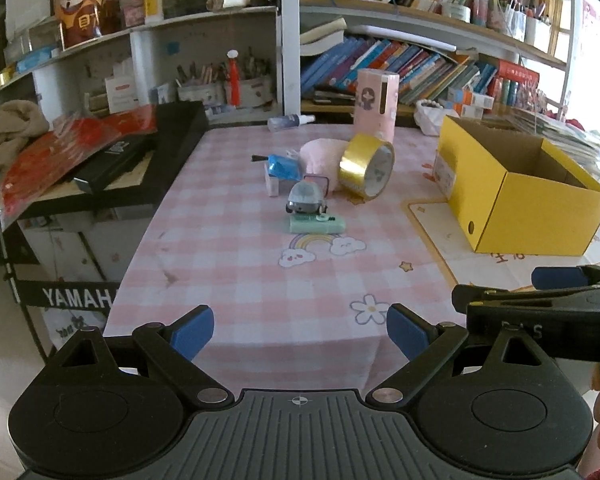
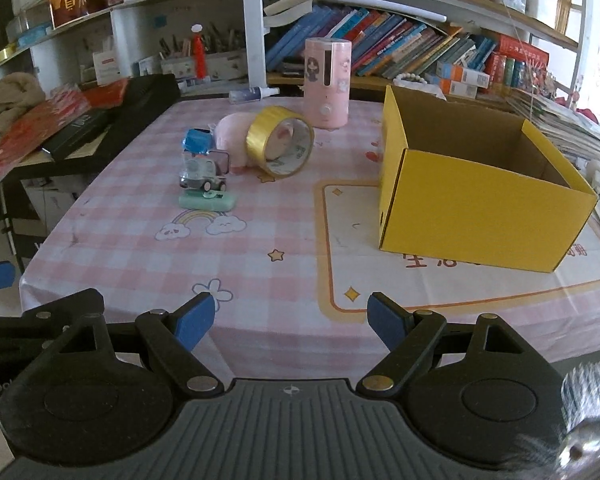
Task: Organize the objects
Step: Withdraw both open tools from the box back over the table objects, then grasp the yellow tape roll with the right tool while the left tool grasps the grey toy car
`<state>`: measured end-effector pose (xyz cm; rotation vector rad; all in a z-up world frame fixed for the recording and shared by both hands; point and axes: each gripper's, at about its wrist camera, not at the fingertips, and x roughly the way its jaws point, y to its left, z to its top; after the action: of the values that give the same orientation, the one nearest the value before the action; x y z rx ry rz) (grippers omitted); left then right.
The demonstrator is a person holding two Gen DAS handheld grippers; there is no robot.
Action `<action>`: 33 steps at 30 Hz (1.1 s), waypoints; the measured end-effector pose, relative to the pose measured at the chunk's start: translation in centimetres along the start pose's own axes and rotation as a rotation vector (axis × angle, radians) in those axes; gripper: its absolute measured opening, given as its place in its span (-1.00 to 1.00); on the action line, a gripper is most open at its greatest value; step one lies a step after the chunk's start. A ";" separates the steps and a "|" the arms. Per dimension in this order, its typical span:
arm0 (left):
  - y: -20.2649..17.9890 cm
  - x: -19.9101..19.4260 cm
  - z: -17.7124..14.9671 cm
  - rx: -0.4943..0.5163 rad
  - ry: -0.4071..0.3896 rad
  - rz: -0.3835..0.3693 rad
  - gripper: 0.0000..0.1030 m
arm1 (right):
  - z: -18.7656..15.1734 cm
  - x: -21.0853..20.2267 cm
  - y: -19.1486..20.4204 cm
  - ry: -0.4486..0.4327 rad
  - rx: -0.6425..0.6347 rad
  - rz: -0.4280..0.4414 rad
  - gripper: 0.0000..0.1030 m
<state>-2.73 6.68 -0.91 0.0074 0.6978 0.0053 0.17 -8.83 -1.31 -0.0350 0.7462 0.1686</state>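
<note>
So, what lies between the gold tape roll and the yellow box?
Nothing: in the right wrist view only bare tablecloth separates the gold tape roll from the yellow box.

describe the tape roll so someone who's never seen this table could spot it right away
Start at the open yellow box on the pink checked tablecloth. Beside it, toward the middle of the table, lies a cluster of small items, with a tall pink cylinder behind. The tape roll stands on edge there: the only shiny gold ring, leaning against a soft pink object.
</note>
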 end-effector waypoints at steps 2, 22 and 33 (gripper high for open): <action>0.0 0.3 0.2 0.002 0.001 -0.002 0.85 | 0.2 0.4 -0.1 0.001 0.004 0.000 0.58; 0.6 7.3 4.9 -0.049 0.017 0.026 0.85 | 6.4 7.7 -0.7 0.013 -0.040 0.052 0.47; 0.7 11.2 7.6 -0.077 0.036 0.056 0.81 | 10.5 12.6 -1.3 0.020 -0.065 0.099 0.39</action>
<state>10.78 7.41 -2.30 -0.0470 0.7328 0.0856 16.54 -7.34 -2.15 -0.0621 0.7632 0.2869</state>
